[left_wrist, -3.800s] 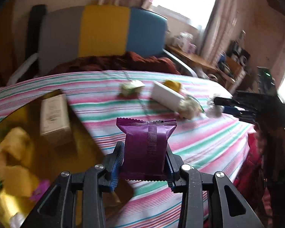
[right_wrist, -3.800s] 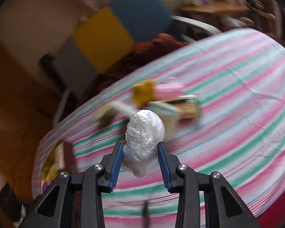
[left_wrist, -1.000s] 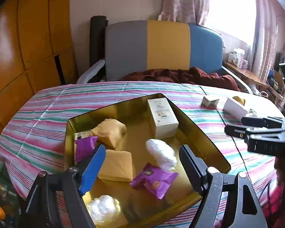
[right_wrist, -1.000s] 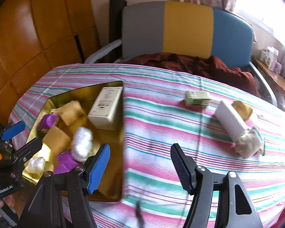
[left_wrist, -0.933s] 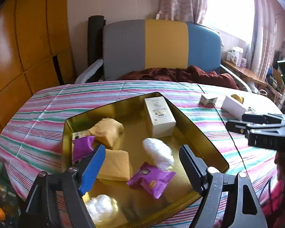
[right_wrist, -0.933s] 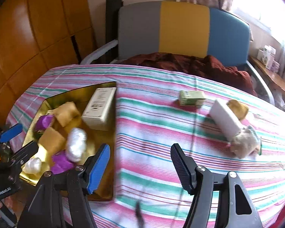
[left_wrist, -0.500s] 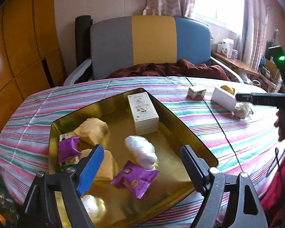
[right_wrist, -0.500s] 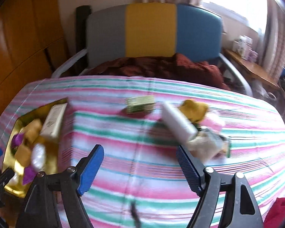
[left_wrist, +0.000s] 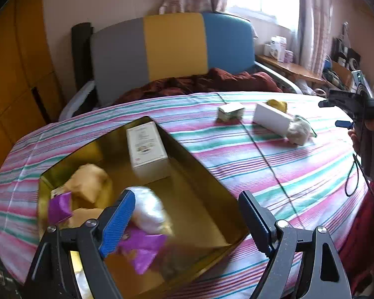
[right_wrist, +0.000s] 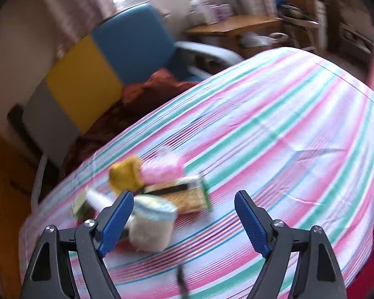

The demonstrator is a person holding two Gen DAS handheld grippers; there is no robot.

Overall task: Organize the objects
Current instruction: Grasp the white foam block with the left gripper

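My left gripper hovers over the near end of the gold tray; its jaws are opening and nothing is between them. In the tray lie a white box, a white wrapped ball, two purple packets and tan wrapped pieces. My right gripper is open and empty, tilted above a blurred pile on the striped cloth: a cream bundle, a green-edged packet, a yellow piece and a pink one. In the left wrist view the right gripper stands at the far right beside that pile.
A small green-white box and a long white box lie on the cloth. A thin dark cable runs across the table. Behind it stand a grey, yellow and blue chair with a dark red blanket and a wooden side table.
The purple packet and white ball, earlier gripped, now lie in the tray. My right gripper swung right from the tray to the pile and rolled. My left gripper shifted slightly.
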